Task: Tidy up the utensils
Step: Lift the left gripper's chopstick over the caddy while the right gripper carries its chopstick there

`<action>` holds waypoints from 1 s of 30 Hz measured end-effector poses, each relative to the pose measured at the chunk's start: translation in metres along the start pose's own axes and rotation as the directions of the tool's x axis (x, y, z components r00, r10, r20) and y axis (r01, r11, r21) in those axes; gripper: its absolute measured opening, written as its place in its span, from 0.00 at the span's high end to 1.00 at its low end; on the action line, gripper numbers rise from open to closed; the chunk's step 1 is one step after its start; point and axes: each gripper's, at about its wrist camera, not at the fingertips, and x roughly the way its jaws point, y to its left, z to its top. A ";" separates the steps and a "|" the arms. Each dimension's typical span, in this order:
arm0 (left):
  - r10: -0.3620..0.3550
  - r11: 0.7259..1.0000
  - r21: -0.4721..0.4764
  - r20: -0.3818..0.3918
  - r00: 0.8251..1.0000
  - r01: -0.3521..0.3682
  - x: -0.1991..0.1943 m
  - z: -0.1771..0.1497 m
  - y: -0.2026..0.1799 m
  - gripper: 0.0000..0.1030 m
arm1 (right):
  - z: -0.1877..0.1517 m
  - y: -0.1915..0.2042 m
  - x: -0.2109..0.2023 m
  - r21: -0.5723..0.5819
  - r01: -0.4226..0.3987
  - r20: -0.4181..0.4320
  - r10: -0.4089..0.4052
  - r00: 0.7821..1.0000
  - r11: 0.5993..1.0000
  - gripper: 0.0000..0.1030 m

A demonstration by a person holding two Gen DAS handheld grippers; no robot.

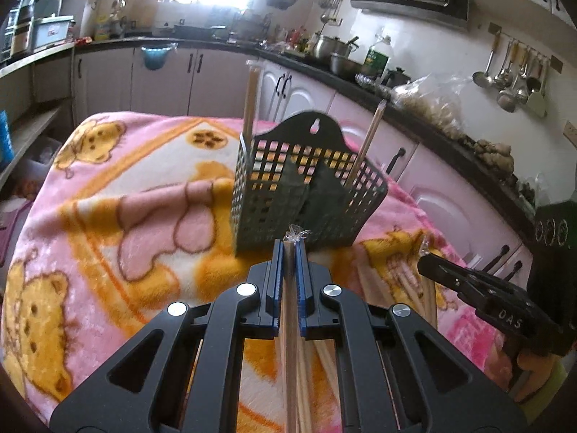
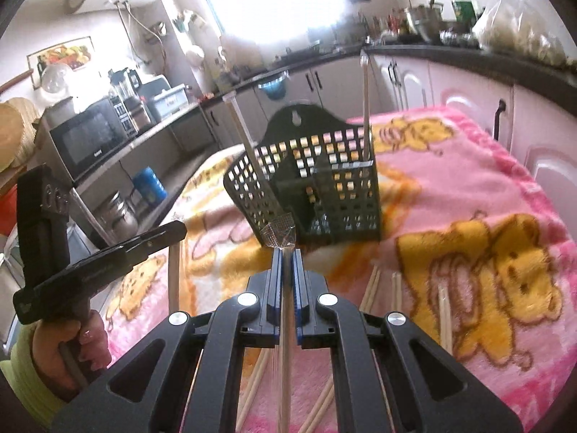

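Observation:
A dark green perforated basket (image 1: 306, 195) (image 2: 324, 187) stands on the pink blanket ahead of both grippers, with two wrapped chopstick pairs (image 1: 250, 104) (image 2: 366, 108) leaning upright in it. My left gripper (image 1: 290, 249) is shut on a wrapped chopstick pair (image 1: 291, 310) that runs back between the blue pads, its plastic tip just short of the basket. My right gripper (image 2: 286, 256) is shut on another wrapped chopstick pair (image 2: 285, 342), crinkled wrapper end forward. Each gripper also shows in the other's view: right gripper (image 1: 425, 263), left gripper (image 2: 178, 231), both hovering above the blanket.
Several loose chopsticks (image 2: 444, 319) (image 1: 411, 288) lie on the pink bear-print blanket (image 1: 126, 180) below and right of the grippers. Kitchen cabinets (image 1: 216, 79) and a dark counter crowded with pots ring the table. A hand (image 2: 65, 346) grips the left tool's handle.

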 end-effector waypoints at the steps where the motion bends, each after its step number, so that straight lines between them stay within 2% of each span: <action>1: -0.003 1.000 0.000 0.009 1.000 0.003 -0.002 0.003 -0.001 0.98 | 0.002 0.000 -0.004 -0.005 0.000 0.019 0.000 1.000 1.000 0.95; 7: -0.020 1.000 0.014 0.071 0.997 0.019 -0.012 0.024 -0.013 0.98 | 0.013 0.003 -0.030 -0.041 0.010 0.146 -0.004 0.989 0.999 0.95; 13: -0.038 0.999 0.032 0.113 0.993 0.035 -0.018 0.043 -0.024 0.98 | 0.024 0.005 -0.043 -0.066 0.031 0.237 -0.014 0.971 0.997 0.95; 30: -0.084 0.994 0.090 0.213 0.973 0.066 -0.026 0.104 -0.047 0.98 | 0.074 0.008 -0.053 -0.092 0.052 0.391 -0.012 0.920 0.994 0.95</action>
